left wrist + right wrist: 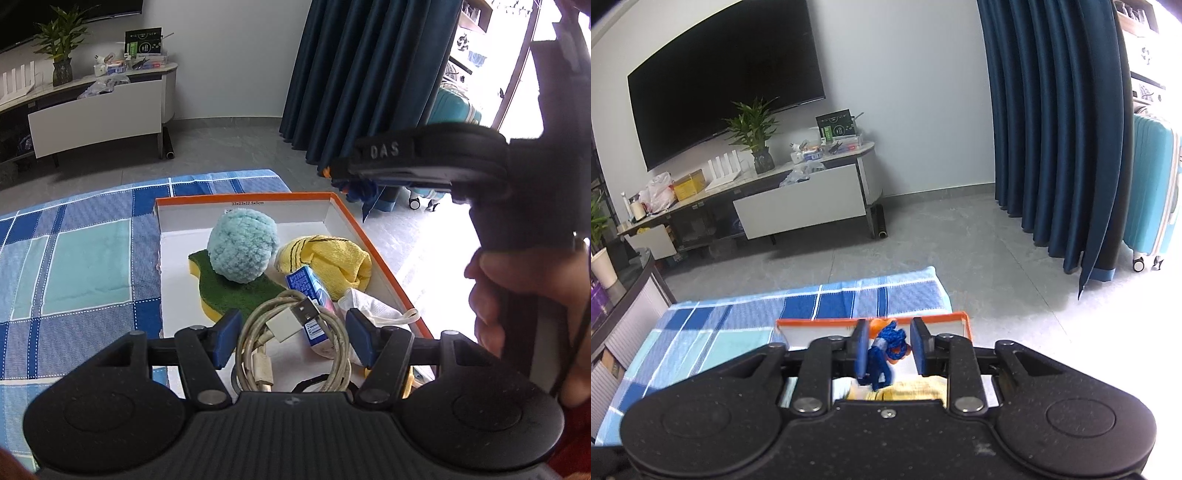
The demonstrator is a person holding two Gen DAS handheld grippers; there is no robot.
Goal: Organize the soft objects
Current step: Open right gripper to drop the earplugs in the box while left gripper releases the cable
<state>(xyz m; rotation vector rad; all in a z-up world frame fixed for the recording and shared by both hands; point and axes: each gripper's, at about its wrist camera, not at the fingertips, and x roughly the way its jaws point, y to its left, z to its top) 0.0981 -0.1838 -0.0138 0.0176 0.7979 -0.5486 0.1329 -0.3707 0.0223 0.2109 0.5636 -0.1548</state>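
Box contents: one sponge | one yarn ball | one cable

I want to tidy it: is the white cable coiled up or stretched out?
Coiled: the cable loops round itself in the box.

Ahead of you a large black wall television hangs over a low white media console bearing a potted green plant; dark blue pleated curtains flank a turquoise hard-shell suitcase.

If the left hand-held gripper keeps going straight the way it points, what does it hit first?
Probably the coiled USB cable, already between the left hand-held gripper fingers in the orange-rimmed box; beyond it, the blue packet. Depth is uncertain.
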